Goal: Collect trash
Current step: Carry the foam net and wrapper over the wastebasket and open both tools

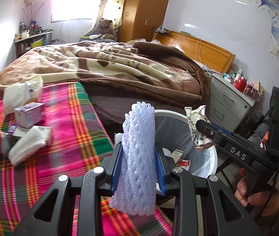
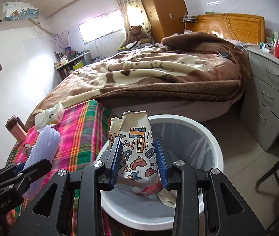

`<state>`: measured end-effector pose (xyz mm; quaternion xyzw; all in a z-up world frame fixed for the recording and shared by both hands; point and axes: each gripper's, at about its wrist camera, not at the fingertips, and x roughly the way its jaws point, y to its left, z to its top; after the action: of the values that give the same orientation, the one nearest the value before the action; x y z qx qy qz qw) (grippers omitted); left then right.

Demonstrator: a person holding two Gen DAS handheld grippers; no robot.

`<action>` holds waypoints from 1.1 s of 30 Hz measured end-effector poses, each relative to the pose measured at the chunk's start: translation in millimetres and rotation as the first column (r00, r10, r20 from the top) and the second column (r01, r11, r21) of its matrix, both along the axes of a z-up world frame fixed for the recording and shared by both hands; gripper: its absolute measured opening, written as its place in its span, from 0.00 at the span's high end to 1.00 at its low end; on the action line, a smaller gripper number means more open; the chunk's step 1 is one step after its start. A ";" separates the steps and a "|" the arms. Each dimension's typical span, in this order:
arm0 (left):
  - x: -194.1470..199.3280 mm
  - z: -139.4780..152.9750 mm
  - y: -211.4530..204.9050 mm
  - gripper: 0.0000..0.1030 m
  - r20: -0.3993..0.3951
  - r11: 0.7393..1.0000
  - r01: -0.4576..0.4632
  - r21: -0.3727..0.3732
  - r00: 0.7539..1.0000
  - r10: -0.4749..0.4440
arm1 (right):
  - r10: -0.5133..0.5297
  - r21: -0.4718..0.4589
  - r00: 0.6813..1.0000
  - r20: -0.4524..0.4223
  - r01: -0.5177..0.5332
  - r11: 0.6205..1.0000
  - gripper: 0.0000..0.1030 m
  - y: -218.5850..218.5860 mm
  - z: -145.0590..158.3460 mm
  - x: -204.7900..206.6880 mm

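Clamping a white foam fruit net [image 1: 138, 157] between its blue pads, the left gripper [image 1: 139, 169] holds it upright over the edge of the plaid-covered table [image 1: 76, 137]. The right gripper [image 2: 139, 161] is closed on a crumpled patterned paper cup [image 2: 137, 149] above the white trash bin [image 2: 208, 135]. Tissue packs and a small box [image 1: 28, 114] lie on the plaid cloth.

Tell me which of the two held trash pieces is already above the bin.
The patterned paper cup in the right gripper hangs over the white bin; the foam net in the left gripper is over the plaid cloth.
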<state>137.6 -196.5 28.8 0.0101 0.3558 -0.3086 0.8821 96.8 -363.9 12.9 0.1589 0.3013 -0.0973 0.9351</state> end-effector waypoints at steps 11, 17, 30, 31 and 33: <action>-3.4 -13.2 -41.7 0.68 -0.030 0.997 0.060 0.038 0.998 -0.059 | -0.026 -0.004 0.998 -0.054 0.026 1.000 0.66 -25.7 -12.8 1.3; -4.1 -16.4 -57.3 0.67 -0.038 0.996 0.078 0.050 0.996 -0.077 | -0.037 -0.008 0.996 -0.078 0.036 0.999 0.66 -33.0 -18.4 0.1; -3.8 -16.5 -60.0 0.36 -0.041 0.995 0.090 0.039 0.995 -0.088 | -0.049 0.007 0.995 -0.093 0.049 0.999 0.62 -37.7 -20.4 -1.1; -3.9 -16.3 -59.2 0.36 -0.043 0.995 0.090 0.035 0.995 -0.089 | -0.049 0.005 0.994 -0.093 0.049 0.999 0.57 -37.7 -20.7 -1.1; -4.3 -15.1 -57.5 0.36 -0.040 0.995 0.088 0.036 0.995 -0.087 | -0.048 0.004 0.995 -0.090 0.049 0.999 0.54 -36.6 -20.3 -1.8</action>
<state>133.3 -254.0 13.7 0.0364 0.3778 -0.3402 0.8603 95.0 -400.4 -7.3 0.1644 0.3397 -0.1261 0.9174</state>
